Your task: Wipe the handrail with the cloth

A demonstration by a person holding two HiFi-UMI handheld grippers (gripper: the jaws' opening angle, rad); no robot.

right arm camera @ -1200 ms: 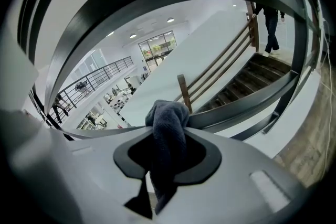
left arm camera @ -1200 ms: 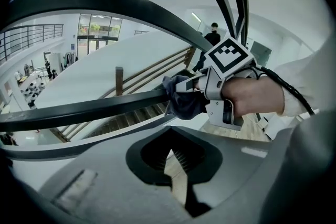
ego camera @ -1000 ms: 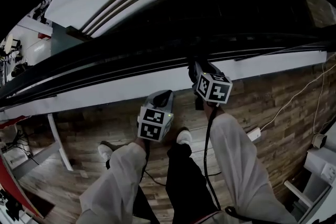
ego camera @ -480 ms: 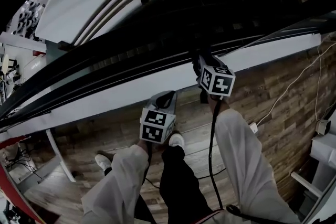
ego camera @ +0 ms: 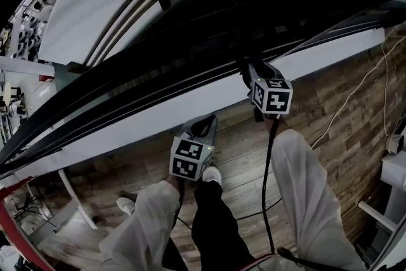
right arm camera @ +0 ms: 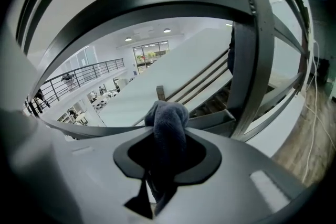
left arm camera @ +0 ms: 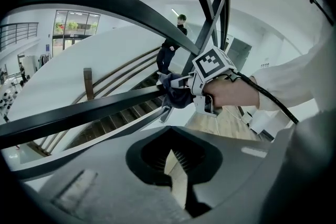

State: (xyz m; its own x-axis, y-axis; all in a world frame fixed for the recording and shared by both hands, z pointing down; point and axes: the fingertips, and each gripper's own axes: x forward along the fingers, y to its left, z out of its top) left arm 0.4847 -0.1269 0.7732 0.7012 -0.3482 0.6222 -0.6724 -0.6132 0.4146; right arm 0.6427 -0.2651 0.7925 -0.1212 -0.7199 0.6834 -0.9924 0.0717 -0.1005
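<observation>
The black handrail (ego camera: 146, 82) runs diagonally from lower left to upper right in the head view. My right gripper (ego camera: 250, 70) is up against it, shut on a dark grey cloth. In the right gripper view the bunched cloth (right arm camera: 168, 123) sticks out of the right gripper (right arm camera: 167, 157) and presses on the rail bar (right arm camera: 220, 119). The left gripper view shows that cloth (left arm camera: 176, 96) wrapped on the handrail (left arm camera: 79, 113), with the right gripper (left arm camera: 181, 89) behind it. My left gripper (ego camera: 204, 125) hangs below the rail, apart from it. The left gripper (left arm camera: 176, 176) looks shut and holds nothing.
A dark upright post (right arm camera: 252, 60) rises just right of the cloth. A white panel (ego camera: 158, 114) runs under the rail. Below is wooden floor (ego camera: 330, 111) with a white cable (ego camera: 346, 108). A person (left arm camera: 173, 42) stands on the stairs (left arm camera: 121, 118) beyond.
The right gripper with the cloth has slid rightward along the handrail. The left gripper has dropped slightly. The person's feet have shifted and the view has turned.
</observation>
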